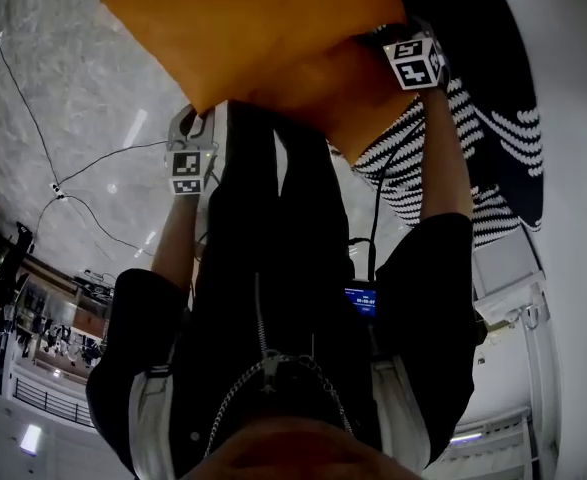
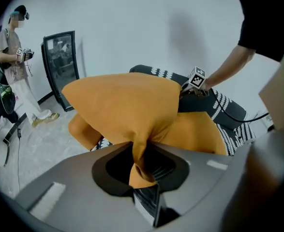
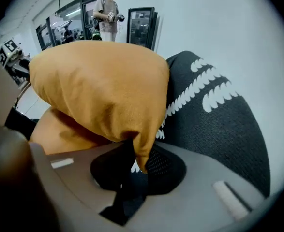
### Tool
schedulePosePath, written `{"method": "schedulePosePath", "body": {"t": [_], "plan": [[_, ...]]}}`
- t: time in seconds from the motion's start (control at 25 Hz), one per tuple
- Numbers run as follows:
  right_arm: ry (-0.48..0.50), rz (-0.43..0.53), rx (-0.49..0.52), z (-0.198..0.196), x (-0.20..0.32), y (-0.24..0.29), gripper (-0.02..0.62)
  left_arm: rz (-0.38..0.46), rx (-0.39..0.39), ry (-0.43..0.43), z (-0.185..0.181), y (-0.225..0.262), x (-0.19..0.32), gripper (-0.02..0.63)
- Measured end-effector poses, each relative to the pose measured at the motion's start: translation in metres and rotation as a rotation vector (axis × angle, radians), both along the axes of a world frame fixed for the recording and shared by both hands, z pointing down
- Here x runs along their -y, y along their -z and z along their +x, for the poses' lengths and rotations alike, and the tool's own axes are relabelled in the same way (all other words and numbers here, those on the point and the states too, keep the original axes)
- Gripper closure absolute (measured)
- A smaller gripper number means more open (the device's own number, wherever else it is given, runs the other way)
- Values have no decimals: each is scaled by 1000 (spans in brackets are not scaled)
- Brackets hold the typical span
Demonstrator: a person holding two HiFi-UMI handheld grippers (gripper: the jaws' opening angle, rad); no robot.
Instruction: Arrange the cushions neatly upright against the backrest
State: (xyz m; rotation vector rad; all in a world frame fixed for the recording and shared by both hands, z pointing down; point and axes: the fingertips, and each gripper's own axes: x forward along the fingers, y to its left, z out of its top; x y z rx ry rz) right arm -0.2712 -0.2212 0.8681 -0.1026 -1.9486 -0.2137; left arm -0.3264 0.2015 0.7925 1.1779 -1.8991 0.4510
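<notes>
**Both grippers pinching one orange cushion by its corners**

Our left gripper [image 2: 144, 170] was narrow, its jaws pressed on a bunched corner of the orange cushion [image 2: 127, 105]. The fabric ran up out of the jaws and spread into the full body of the cushion. Our right gripper [image 3: 137, 161] was also narrow and pinched another corner of the same cushion, which hung down between its jaws. So the cushion was held from two sides, in the air in front of us, with its broad face turned toward the wall [image 2: 132, 23].

Just under this cushion lay a second orange cushion [image 2: 195, 134]. We could not tell whether the two touched. Beside and behind them was a black cushion [image 3: 214, 115] with rows of white leaf-like marks; in the right gripper view it stood just beside the held cushion. In the head view the striped black-and-white fabric showed under our right arm.

Farther out, the grey marbled floor [image 1: 63, 88] carried thin black cables [image 1: 93, 163]. A dark-framed glass panel [image 2: 59, 62] leaned at the wall, and near it stood a person [image 2: 13, 66] with a device in the hands.
</notes>
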Motion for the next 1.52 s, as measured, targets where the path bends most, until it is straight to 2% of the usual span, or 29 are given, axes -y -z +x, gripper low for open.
{"method": "schedulePosePath", "body": {"t": [0.2, 0.4, 0.64, 0.72, 0.88, 1.04, 1.24, 1.52], "plan": [[-106, -2, 114, 21, 3, 61, 548, 60, 46, -14, 0, 64, 7, 542], [-280, -39, 210, 47, 11, 123, 551, 141, 97, -30, -14, 125, 29, 551], [-506, -75, 256, 114, 24, 180, 554, 205, 66, -98, -19, 168, 65, 561], [-561, -60, 256, 141, 24, 197, 555, 213, 45, -163, -18, 176, 79, 561], [-732, 0, 282, 194, 27, 239, 555, 266, -5, -344, -23, 195, 123, 561], [-875, 69, 274, 250, 20, 271, 555, 300, -55, -495, -13, 203, 157, 561], [-1049, 158, 275, 328, 5, 301, 554, 306, -91, -696, 16, 206, 200, 561], [-1317, 263, 258, 443, -43, 339, 554, 389, -158, -938, 87, 229, 267, 561]]}}
